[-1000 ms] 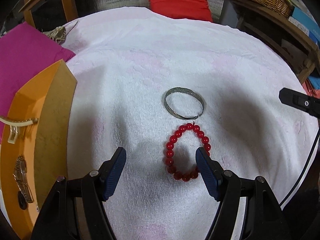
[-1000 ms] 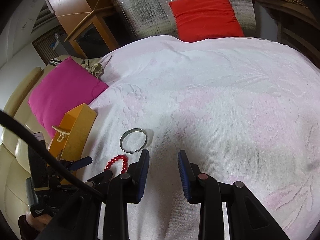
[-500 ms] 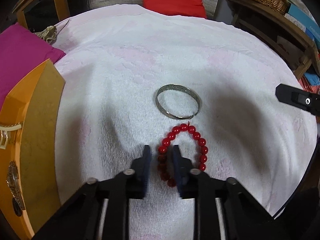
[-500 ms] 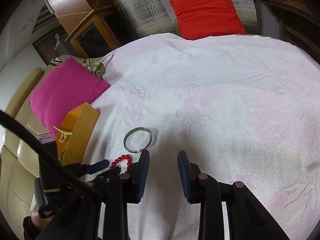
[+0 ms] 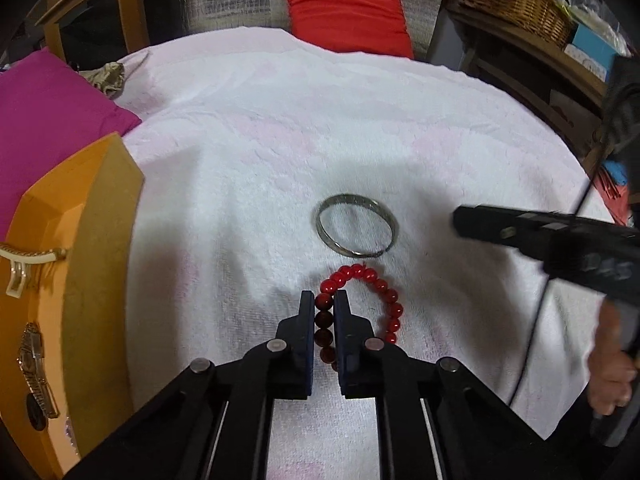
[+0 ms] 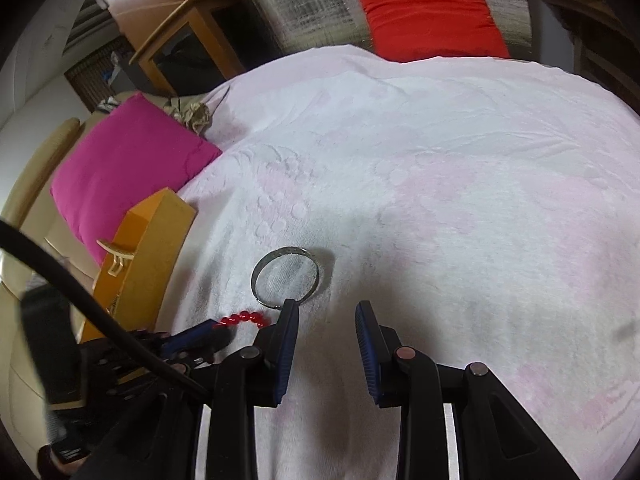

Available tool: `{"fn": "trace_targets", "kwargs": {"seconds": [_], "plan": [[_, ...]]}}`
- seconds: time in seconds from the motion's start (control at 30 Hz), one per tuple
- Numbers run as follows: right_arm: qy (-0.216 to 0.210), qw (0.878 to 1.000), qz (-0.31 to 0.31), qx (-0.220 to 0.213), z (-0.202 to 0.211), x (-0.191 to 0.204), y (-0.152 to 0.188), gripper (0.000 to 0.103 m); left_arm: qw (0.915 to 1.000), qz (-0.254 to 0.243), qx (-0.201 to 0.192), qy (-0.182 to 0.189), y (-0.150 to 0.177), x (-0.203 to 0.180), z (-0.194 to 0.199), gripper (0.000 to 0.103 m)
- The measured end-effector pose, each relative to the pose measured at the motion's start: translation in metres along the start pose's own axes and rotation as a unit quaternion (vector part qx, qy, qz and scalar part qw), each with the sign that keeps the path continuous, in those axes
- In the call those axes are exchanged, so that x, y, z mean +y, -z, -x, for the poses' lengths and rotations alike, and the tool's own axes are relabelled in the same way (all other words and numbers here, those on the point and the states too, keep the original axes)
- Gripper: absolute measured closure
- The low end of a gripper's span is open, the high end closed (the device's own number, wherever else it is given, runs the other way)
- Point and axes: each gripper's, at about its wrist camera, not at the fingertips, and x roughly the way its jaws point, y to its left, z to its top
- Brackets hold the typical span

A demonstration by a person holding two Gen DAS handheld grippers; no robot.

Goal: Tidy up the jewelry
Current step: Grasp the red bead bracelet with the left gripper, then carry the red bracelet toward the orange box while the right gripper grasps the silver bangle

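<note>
At the left, an orange box [image 5: 60, 216] holds a hair clip [image 5: 24, 258] and a watch [image 5: 34, 356]. The left gripper [image 5: 324, 300] has just closed, pinching the red bead bracelet [image 5: 362, 280] on the white towel [image 5: 280, 140], near the silver bangle [image 5: 356, 230]. The right gripper [image 6: 326, 310] hangs partly open, holding nothing.

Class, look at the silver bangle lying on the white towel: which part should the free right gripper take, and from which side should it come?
Take the near rim of the silver bangle, coming from above with one finger inside the ring and one outside. It lies flat on the towel, so only its thin band can be pinched. The right gripper is open with that rim by its left finger.
</note>
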Motion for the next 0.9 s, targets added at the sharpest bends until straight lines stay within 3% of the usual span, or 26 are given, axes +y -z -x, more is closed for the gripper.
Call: {"fn": "trace_targets", "kwargs": {"seconds": [0.23, 0.27, 0.37, 0.57, 0.9], "plan": [[-0.015, 0.999, 0.032, 0.011, -0.022, 0.015, -0.004, 0.071, 0.9986, 0.011, -0.05, 0.011, -0.001, 0.013, 0.04, 0.094], [-0.02, 0.999, 0.033, 0.013, -0.025, 0.017, -0.005, 0.066, 0.9982, 0.013, -0.057, 0.013, 0.0, 0.015, 0.046, 0.094], [-0.026, 0.999, 0.042, 0.008, -0.031, 0.025, -0.004, 0.036, 0.9961, 0.021, -0.084, 0.014, -0.001, 0.023, 0.065, 0.094], [-0.013, 0.998, 0.061, 0.016, -0.049, 0.045, -0.003, 0.036, 0.992, 0.039, -0.12, 0.005, -0.001, 0.043, 0.087, 0.094], [0.068, 0.995, 0.064, 0.02, -0.081, 0.061, -0.001, 0.037, 0.9859, 0.069, -0.151, -0.019, 0.007, 0.082, 0.108, 0.094]]}}
